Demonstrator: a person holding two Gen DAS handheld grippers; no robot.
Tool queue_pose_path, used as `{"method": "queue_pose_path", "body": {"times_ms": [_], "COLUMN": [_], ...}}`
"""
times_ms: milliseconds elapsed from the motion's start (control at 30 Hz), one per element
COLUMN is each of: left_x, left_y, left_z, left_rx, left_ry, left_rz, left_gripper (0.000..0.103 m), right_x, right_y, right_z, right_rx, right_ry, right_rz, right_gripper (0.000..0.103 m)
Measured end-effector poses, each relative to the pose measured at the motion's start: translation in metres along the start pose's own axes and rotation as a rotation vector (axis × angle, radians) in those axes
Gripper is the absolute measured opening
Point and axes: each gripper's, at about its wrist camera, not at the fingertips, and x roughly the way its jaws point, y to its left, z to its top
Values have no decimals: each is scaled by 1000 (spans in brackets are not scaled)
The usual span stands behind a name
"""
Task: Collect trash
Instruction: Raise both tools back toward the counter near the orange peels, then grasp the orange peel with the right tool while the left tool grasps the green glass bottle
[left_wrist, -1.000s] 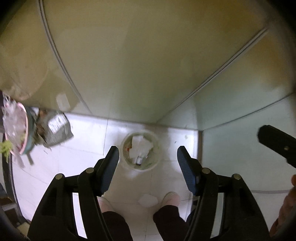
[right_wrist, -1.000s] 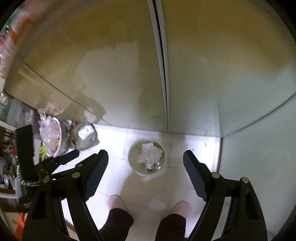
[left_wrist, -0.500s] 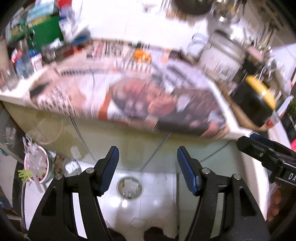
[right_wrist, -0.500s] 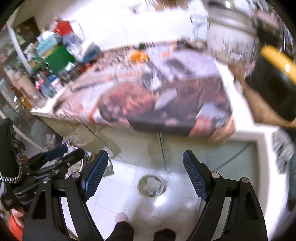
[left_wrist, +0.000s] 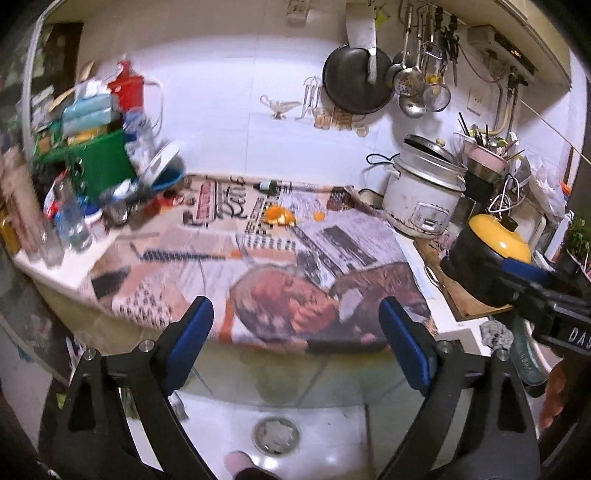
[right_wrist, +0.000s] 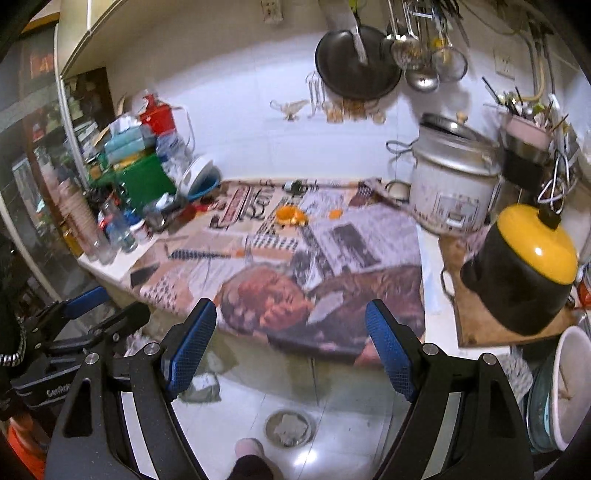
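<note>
Newspaper (left_wrist: 258, 266) covers the kitchen counter. Orange peel (left_wrist: 279, 216) (right_wrist: 291, 216) lies on it toward the back, with a smaller orange scrap (left_wrist: 318, 215) (right_wrist: 335, 213) to its right. On the floor below the counter stands a round bin (left_wrist: 276, 435) (right_wrist: 290, 428) with crumpled paper in it. My left gripper (left_wrist: 295, 325) hangs in front of the counter edge, its jaws opening with nothing between them. My right gripper (right_wrist: 291, 321) is beside it, open and empty.
A white rice cooker (left_wrist: 424, 195) and a black pot with a yellow lid (right_wrist: 524, 266) stand at the right. Bottles and a green box (left_wrist: 99, 162) crowd the counter's left end. A pan (left_wrist: 356, 81) and ladles hang on the wall. A person's foot (right_wrist: 249, 448) is by the bin.
Both grippers have risen from low over the bin up to counter height and tilted up, so the countertop fills both views. The left jaws stand wider than before.
</note>
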Motion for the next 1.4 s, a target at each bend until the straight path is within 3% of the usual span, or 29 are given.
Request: {"method": "queue_pose_path", "body": {"times_ms": [267,433,767,1067,1267,1400], "left_x": [37,63,117,185,241,288], "left_y": [60,95,131,131,134,138], "left_z": [51,80,95,112,138,155], "left_rx": [47,107,76,22,-66,-161], "left_ry": [-27,-15,53,121,148,194], "left_rz": [-91,-103,-129,-95,10,40], "left_gripper": [91,91,91,91,91,91], "right_x": [35,58,108,166,249,312], "right_y": [31,44,36,11,-18,-29], "right_z": [40,54,65,93,136,161], "right_rx": [68,142,221,167,105,27], "right_ry": [-15,-4,60,88,148,201], "right_rz": [-105,-157,-208,-161,-23,54], "right_gripper": [81,81,81,81,81,81]}}
